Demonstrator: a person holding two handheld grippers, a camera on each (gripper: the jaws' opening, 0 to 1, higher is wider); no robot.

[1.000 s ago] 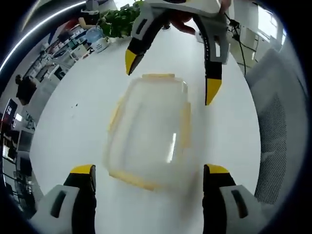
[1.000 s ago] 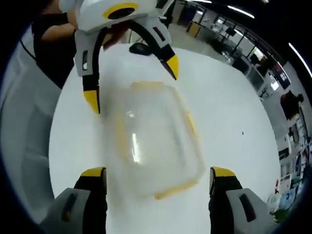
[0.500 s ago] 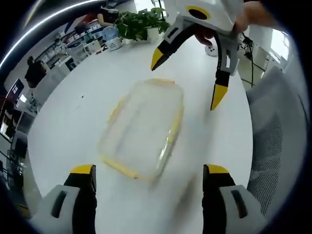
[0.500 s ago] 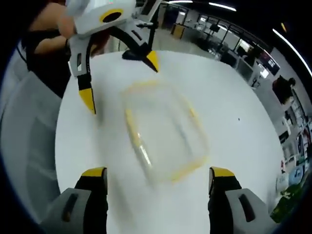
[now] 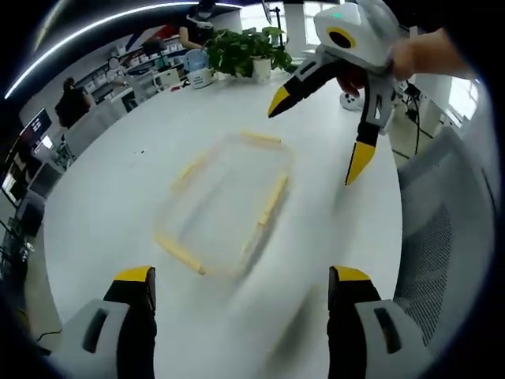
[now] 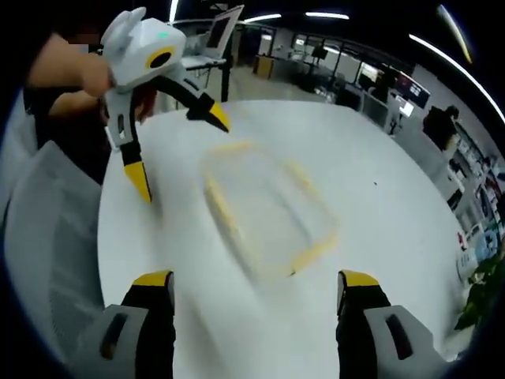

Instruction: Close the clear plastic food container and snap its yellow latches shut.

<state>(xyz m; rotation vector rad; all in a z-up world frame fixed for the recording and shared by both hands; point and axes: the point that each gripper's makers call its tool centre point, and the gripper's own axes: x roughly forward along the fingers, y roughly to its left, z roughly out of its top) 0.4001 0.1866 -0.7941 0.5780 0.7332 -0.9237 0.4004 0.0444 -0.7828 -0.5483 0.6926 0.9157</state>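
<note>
The clear container (image 5: 225,207) lies flat on the white tabletop (image 5: 118,197) between my two tools, left tool (image 5: 241,276) and right tool (image 6: 256,280) both spread wide and empty above it; its lid looks on, but the blur hides whether the yellow latches (image 5: 272,197) are snapped.

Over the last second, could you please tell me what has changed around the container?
Both grippers have drawn back from the clear container: it looks smaller in both views, and more of the white table shows around it. The right gripper and the left gripper were near its far end and now stand clear of it. Both stay open and empty. The container stays on the table.
</note>
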